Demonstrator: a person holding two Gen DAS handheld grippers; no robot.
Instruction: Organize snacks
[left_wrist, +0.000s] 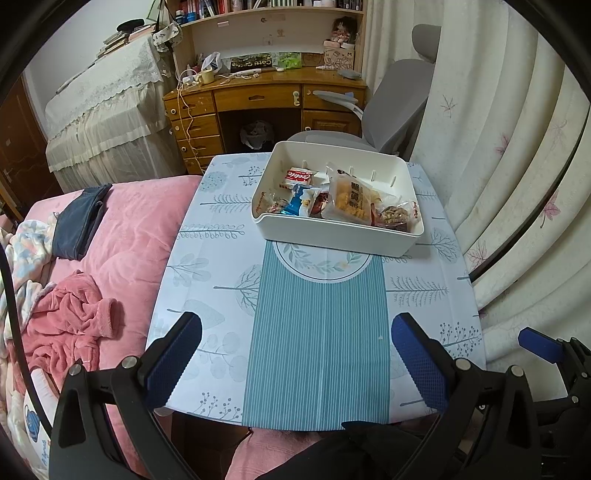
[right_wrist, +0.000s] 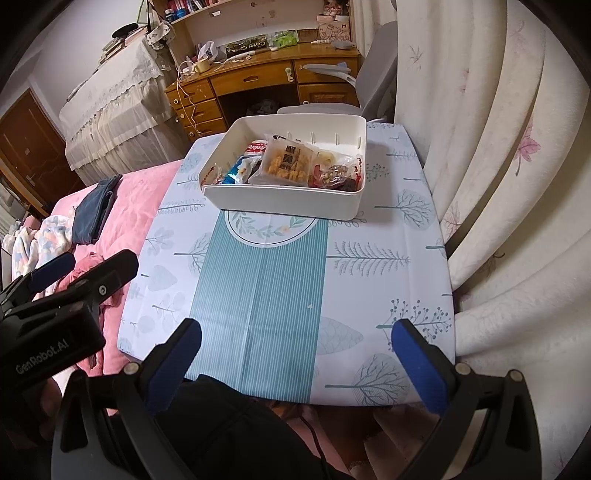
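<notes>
Left wrist view shows the left gripper (left_wrist: 295, 358) spread wide and empty over the near table (left_wrist: 207, 288), as is the right gripper (right_wrist: 295, 362). All snacks (left_wrist: 347, 201) lie in the white bin (left_wrist: 332, 236) at the far edge, so the sorting looks finished or unstarted; any next move calls for a forward reach to the bin.

"GenRobot.AI" on left tool (right_wrist: 55, 291) body; "Cotti Coffee" on dark bag (left_wrist: 251, 63) at desk.
</notes>
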